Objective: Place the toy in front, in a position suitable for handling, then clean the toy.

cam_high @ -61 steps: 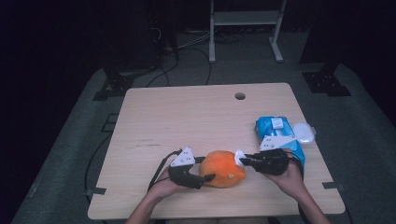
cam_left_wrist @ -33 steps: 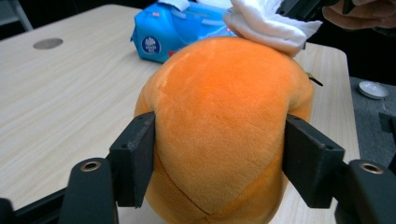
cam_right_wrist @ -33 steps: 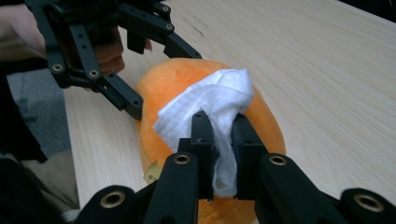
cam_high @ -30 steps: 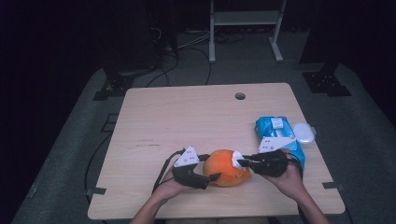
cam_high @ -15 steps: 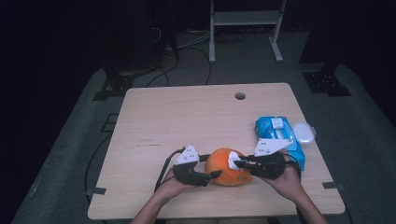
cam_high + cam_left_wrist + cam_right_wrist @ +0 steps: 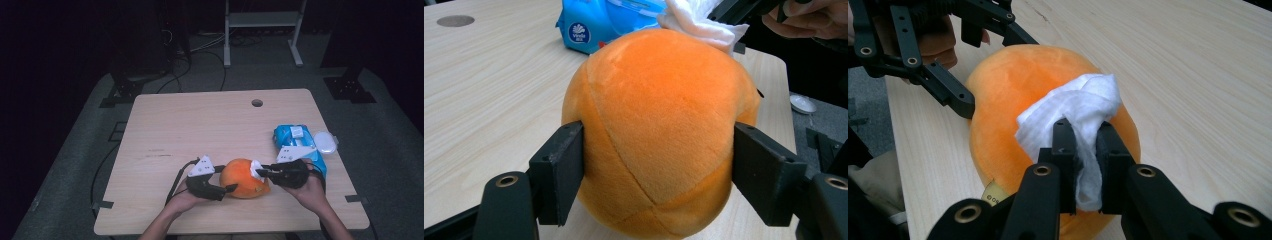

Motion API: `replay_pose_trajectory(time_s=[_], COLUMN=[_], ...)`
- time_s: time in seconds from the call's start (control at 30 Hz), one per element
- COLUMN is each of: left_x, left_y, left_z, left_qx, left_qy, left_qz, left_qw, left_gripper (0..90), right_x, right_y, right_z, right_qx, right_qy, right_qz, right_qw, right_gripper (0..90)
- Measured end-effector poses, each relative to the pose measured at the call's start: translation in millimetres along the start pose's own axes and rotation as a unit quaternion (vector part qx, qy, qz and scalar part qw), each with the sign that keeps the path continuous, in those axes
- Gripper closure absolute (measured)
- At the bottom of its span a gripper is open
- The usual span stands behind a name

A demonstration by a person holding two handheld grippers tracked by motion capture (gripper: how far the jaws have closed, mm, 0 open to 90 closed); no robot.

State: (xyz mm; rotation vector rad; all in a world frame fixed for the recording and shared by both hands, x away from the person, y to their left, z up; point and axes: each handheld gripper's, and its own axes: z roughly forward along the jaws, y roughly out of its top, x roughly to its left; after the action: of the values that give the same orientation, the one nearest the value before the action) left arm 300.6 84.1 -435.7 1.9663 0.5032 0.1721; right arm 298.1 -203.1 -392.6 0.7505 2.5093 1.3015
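An orange plush ball (image 6: 243, 178) sits on the bench (image 6: 200, 130), near its front edge and a little right of centre. The left claw (image 6: 659, 165) has a jaw on each side of the ball, both touching the plush and holding it; these jaws have just been opening a little, with the ball between them. In the high view this claw (image 6: 226, 189) comes in from the ball's left.

The right claw (image 6: 1083, 150) has its jaws pressed together on a white wipe (image 6: 1073, 115), and the wipe lies against the top of the ball. In the high view the right claw (image 6: 261, 172) meets the ball from the right.

Just behind the right hand (image 6: 310, 187) lies a blue wipe pack (image 6: 295, 137), close to the bench's right edge, with a white lid (image 6: 325, 142) beside it.

The left half and the back of the bench are bare wood, apart from a small round hole (image 6: 257, 103) near the back edge. Dark floor surrounds the bench on all sides.
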Motion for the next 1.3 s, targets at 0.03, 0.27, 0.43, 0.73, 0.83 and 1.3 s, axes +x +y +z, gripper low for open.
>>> replay_pose_trajectory(time_s=[0.03,0.27,0.43,0.73,0.83,1.3], left_x=[-0.1,-4.9,-5.2,-16.2,-17.9,-23.5], left_y=[0.0,3.4,2.2,8.7,7.3,4.4], left_z=[0.0,1.8,1.5,7.6,9.1,17.0], left_qx=[0.0,0.0,0.0,-0.002,0.003,-0.001], left_qy=[0.0,0.007,0.007,0.02,0.021,0.021], left_qz=[0.0,0.01,0.009,0.023,0.031,0.018], left_qw=[1.0,0.9999,0.9999,0.9995,0.9993,0.9996], left_gripper=[26.4,26.2,26.2,28.4,26.2,29.1], right_x=[0.2,17.1,28.2,31.2,41.1,44.2], right_y=[0.7,12.5,19.5,19.6,23.8,19.7], right_z=[0.5,0.3,1.6,4.4,8.8,12.9], right_qx=[0.001,-0.009,0.0,-0.012,0.001,-0.002], right_qy=[-0.001,0.005,-0.005,0.015,0.011,0.03], right_qz=[-0.002,-0.031,-0.059,-0.045,-0.071,-0.062], right_qw=[1.0,0.9995,0.9983,0.9988,0.9974,0.9976], right_gripper=[80.8,81.0,80.7,81.0,80.9,80.9])
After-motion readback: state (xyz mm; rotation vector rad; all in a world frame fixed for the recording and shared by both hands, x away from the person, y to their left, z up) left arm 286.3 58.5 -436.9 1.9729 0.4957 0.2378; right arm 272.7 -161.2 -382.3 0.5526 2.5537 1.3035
